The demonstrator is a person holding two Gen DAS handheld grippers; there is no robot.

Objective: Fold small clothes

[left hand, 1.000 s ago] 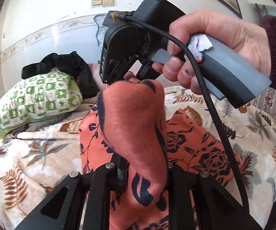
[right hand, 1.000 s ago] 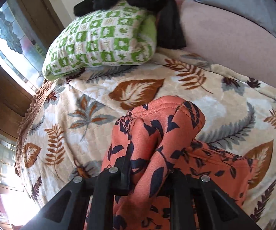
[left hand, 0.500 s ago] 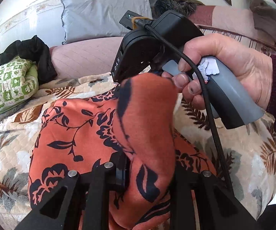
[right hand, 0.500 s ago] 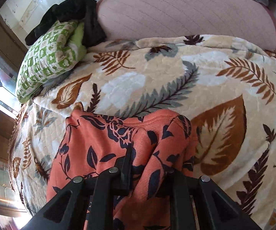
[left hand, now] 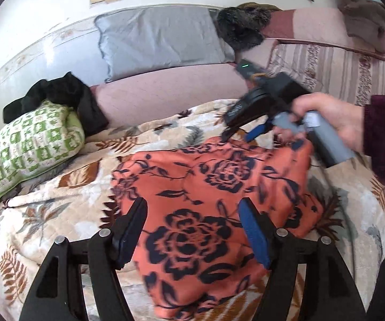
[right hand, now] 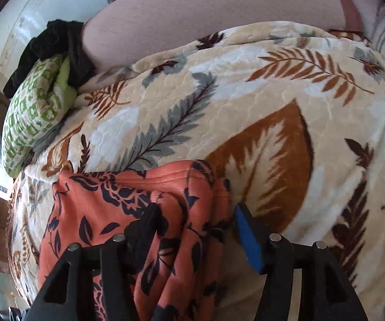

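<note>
An orange floral garment (left hand: 219,200) is lying folded on a leaf-patterned blanket (right hand: 246,101), roughly in the middle of the bed, with a green checked pillow (left hand: 26,149) well off to the left and a grey pillow (left hand: 163,37) against the far wall.

The left gripper (left hand: 192,224) is hovering just above the near part of the garment with its jaws standing wide apart and nothing between them. The right gripper (right hand: 193,224) is sitting low at the garment's far right corner, also spread wide; a bunched ridge of cloth is rising between its fingers, but they are not pinching it.

Judging from this, a fold is just being laid down and let go. To do it well, both tools probably need lifting straight up and away so the top layer is not dragged, and the rumpled far edge likely wants smoothing flat so it is lining up with the layer below.

In the left view, the person's right hand (left hand: 334,123) is reaching in from the right, wrapped around the grey handle and angling that tool down and leftward toward the cloth. It is blurred. The left hand is not showing.
</note>
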